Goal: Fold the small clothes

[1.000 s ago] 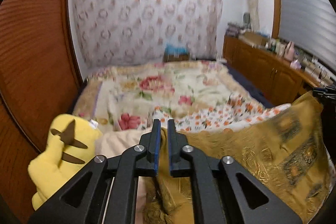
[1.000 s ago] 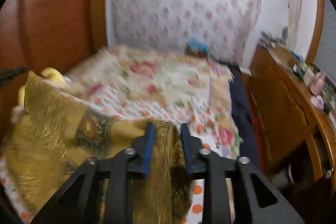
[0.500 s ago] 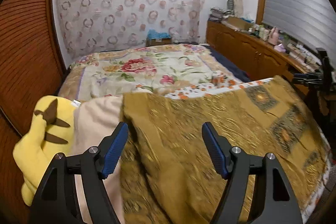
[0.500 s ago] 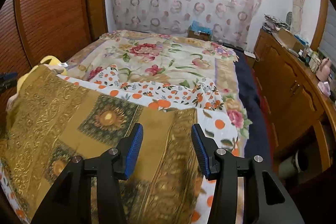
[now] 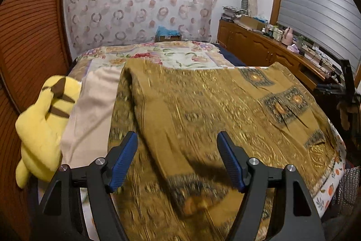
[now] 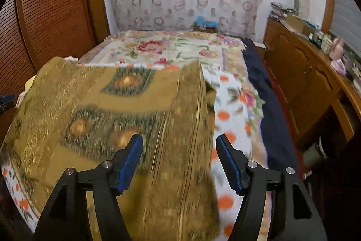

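Observation:
A mustard-gold patterned cloth (image 5: 203,110) lies spread across the near end of the bed, with one edge folded over itself. In the left wrist view my left gripper (image 5: 177,159) hangs open just above its near left part, nothing pinched between the blue pads. The right wrist view shows the same cloth (image 6: 108,110) and its right edge. My right gripper (image 6: 179,158) hovers over that edge with its jaws opening; the cloth lies below them, not pressed by the pads. The right gripper's black frame (image 5: 345,83) shows at the far right of the left wrist view.
Under the cloth lie a white sheet with orange dots (image 6: 227,134) and a floral bedspread (image 6: 169,49). A yellow plush toy (image 5: 42,123) and a beige pillow (image 5: 90,110) sit at the left. A wooden cabinet (image 6: 304,73) runs along the right, slatted wooden doors (image 5: 29,26) on the left.
Both grippers were shut on the gold cloth held up; they have let go and opened wide. The cloth now lies flat on the bed, and both grippers have pulled back and lower.

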Demonstrator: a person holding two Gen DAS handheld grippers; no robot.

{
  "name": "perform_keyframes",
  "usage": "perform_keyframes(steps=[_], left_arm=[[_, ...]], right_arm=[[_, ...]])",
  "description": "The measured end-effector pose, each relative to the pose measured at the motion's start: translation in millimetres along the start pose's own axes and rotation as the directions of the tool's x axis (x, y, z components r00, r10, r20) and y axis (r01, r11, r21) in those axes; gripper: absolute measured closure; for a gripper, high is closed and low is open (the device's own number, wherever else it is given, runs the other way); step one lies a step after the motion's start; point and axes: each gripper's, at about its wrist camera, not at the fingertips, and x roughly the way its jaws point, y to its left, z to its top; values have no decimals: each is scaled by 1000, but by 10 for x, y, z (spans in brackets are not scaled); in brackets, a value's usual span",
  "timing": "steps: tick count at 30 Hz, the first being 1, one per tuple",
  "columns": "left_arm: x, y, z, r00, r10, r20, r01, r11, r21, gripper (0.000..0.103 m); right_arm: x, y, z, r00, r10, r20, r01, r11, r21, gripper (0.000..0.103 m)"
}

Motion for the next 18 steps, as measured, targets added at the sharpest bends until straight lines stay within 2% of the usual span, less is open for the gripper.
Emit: perform_keyframes(steps=[3,6,10,18], left_arm=[[-79,-7,-171,1000,18,-10,-18,999,-27,30],[-124,16,-308,1000,-14,-18,13,997,-81,30],[-84,-17,-412,998,-45,-54,40,996,-86,30],[73,-74,-494,993,-42,-112,33,996,-83,49]], right_arm=[[-76,8,-170,999,34,6,-35,998,56,34],[-138,-23,-335,999,36,12,-37,995,92,34],[-175,-61,-520,999,34,-6,-34,992,121,34],[-265,39,-692,1000,-23,-9,24,995,98,34]])
